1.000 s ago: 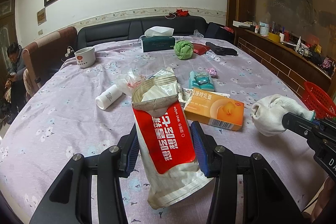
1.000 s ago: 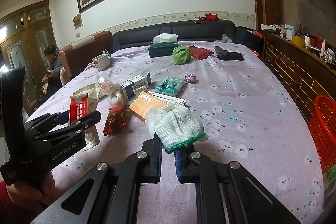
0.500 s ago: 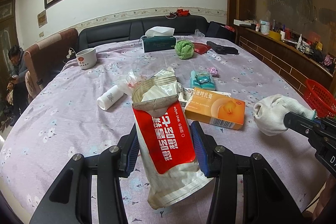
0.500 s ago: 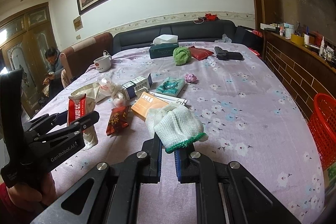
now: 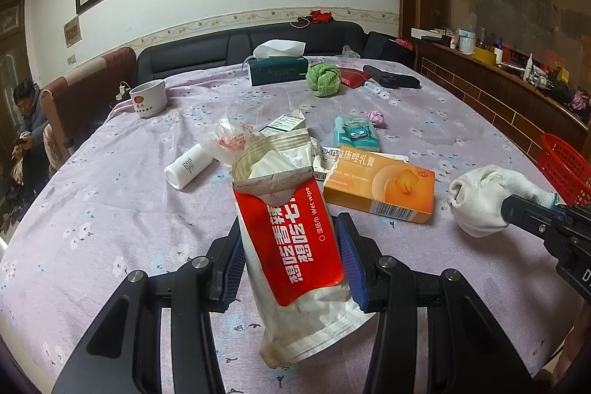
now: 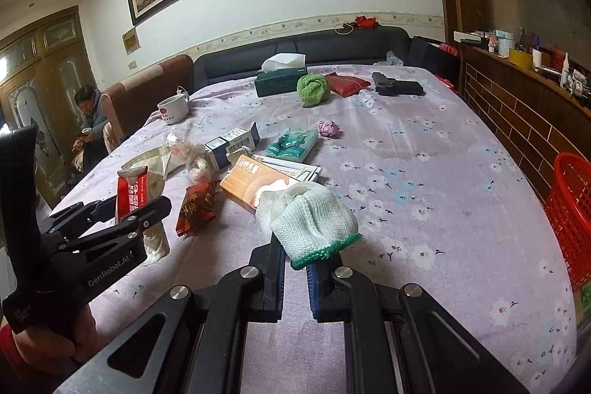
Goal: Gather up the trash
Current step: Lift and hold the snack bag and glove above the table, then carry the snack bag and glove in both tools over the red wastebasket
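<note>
My left gripper (image 5: 290, 261) is shut on a torn-open red and white wet wipe packet (image 5: 291, 231), held above the lilac flowered tablecloth (image 5: 92, 209). The same packet (image 6: 135, 194) and left gripper (image 6: 147, 205) show at the left of the right wrist view. My right gripper (image 6: 295, 257) is shut on a white knitted glove with a green cuff (image 6: 310, 216); in the left wrist view that glove (image 5: 484, 198) hangs at the right. An orange box (image 5: 380, 187), a teal tissue pack (image 5: 356, 135), a white bottle (image 5: 186, 167), a crumpled clear bag (image 5: 231, 139) and a brown snack wrapper (image 6: 195, 205) lie on the table.
A red mesh basket (image 6: 570, 209) stands off the table's right edge. At the far end sit a tissue box (image 5: 277, 69), a green cloth ball (image 5: 323, 80), a white mug (image 5: 147, 96) and a black object (image 5: 391, 80). A person (image 5: 26, 113) sits at the far left.
Both grippers keep their holds. The left wrist view has shifted slightly, the table items sitting a little lower and to the right than before; the right view barely differs.
</note>
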A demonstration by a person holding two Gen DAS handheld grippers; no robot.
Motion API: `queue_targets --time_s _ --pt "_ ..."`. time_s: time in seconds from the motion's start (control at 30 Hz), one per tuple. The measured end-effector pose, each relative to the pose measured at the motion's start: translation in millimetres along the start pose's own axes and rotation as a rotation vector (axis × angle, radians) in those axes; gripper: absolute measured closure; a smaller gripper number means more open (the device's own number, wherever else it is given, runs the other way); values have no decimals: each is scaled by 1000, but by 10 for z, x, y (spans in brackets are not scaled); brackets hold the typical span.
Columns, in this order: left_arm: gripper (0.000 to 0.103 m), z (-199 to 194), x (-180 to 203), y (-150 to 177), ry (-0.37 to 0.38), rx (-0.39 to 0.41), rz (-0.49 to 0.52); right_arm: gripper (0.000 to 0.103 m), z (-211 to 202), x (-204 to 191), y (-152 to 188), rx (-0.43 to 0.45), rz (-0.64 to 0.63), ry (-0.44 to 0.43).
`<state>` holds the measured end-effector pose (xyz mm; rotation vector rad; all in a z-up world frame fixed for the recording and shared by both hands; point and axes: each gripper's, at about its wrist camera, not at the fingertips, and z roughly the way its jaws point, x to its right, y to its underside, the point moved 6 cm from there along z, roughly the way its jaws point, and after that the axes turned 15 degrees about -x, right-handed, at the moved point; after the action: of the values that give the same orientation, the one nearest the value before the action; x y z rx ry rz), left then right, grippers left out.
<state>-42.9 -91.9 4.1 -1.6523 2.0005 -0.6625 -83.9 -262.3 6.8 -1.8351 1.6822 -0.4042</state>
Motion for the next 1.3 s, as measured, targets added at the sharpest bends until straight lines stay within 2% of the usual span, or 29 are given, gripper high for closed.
queue_targets --time_s 0.73,1.0,1.2,1.3 --pt "58 -78 68 3 16 9 17 92 6 104 14 -1 24 -3" --pt "58 -232 458 -195 171 2 88 92 -177 315 -22 34 82 -2" --pt "58 -355 1166 -421 318 -16 203 92 -577 876 -39 116 190 64" --pt "58 -417 1586 -520 389 -28 264 92 -857 1298 -9 165 268 110"
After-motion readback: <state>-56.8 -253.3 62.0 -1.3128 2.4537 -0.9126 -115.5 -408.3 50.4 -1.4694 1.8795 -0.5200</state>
